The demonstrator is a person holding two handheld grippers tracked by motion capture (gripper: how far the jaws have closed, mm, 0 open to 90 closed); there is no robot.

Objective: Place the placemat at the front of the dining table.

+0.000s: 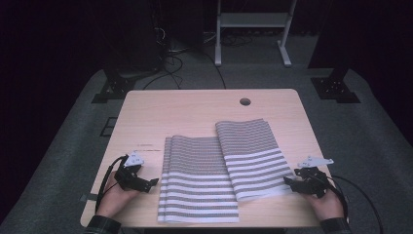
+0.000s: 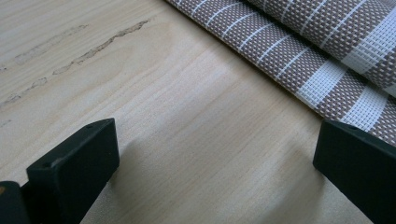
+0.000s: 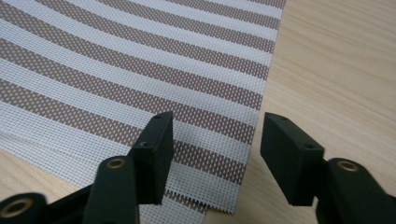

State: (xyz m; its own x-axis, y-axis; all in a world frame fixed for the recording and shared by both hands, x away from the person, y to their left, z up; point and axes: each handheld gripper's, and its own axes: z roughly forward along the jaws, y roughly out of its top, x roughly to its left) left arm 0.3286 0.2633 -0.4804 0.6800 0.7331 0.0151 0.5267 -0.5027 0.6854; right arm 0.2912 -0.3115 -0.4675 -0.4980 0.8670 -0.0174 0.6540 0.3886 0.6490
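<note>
Your bench (image 1: pixel 195 105) was a pale wooden top with rounded corners, filling the middle of the high view. It had a round hole (image 1: pixel 245 102) near its far edge, upper centre of the frame. Two striped woven mats lay flat on it: the left mat (image 1: pixel 197 180) in the lower centre, running to the near edge, and the right mat (image 1: pixel 251 156) just right of centre, tilted, its left edge overlapping the first. A faint scuff mark (image 1: pixel 148 147) showed left of the mats.

No text, label, brand, number or sign can be read in these views.
</note>
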